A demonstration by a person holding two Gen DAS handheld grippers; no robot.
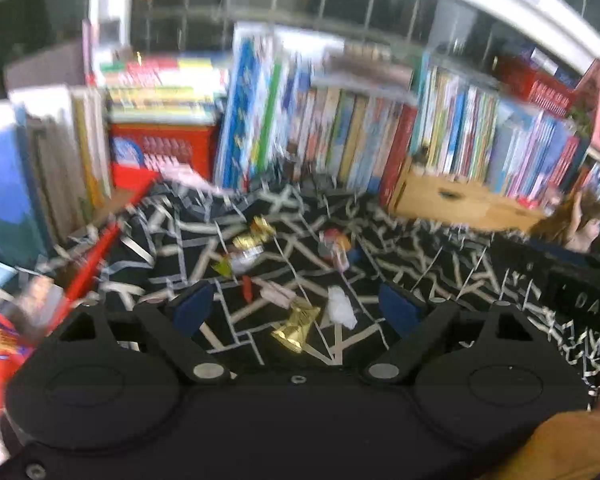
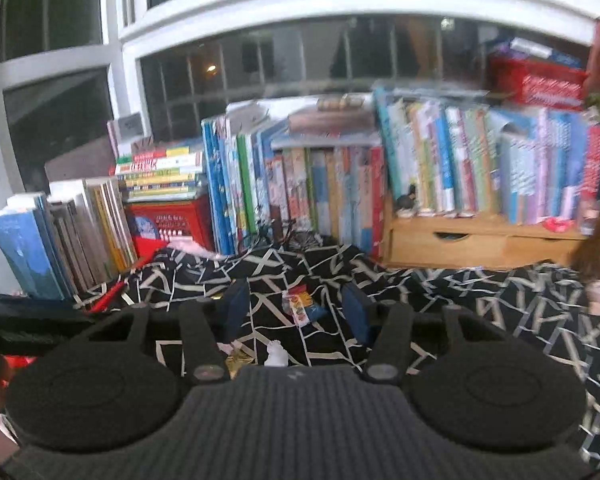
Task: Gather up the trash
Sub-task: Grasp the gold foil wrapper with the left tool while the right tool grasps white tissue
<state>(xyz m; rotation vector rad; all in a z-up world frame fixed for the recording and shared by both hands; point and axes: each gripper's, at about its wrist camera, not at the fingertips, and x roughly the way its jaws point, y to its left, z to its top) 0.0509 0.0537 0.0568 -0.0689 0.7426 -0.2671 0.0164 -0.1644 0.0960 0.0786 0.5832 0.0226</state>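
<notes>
Both grippers, left gripper and right gripper, are hovering with jaws apart and empty, lining up on candy wrappers scattered across the patterned cloth.

Left wrist camera sat behind left gripper, looked forward and down, close over black patterned cloth. Right wrist camera sat behind right gripper, faced less steeply down. Both 2 views shared cloth, row of books, window, wooden drawer unit.
</notes>
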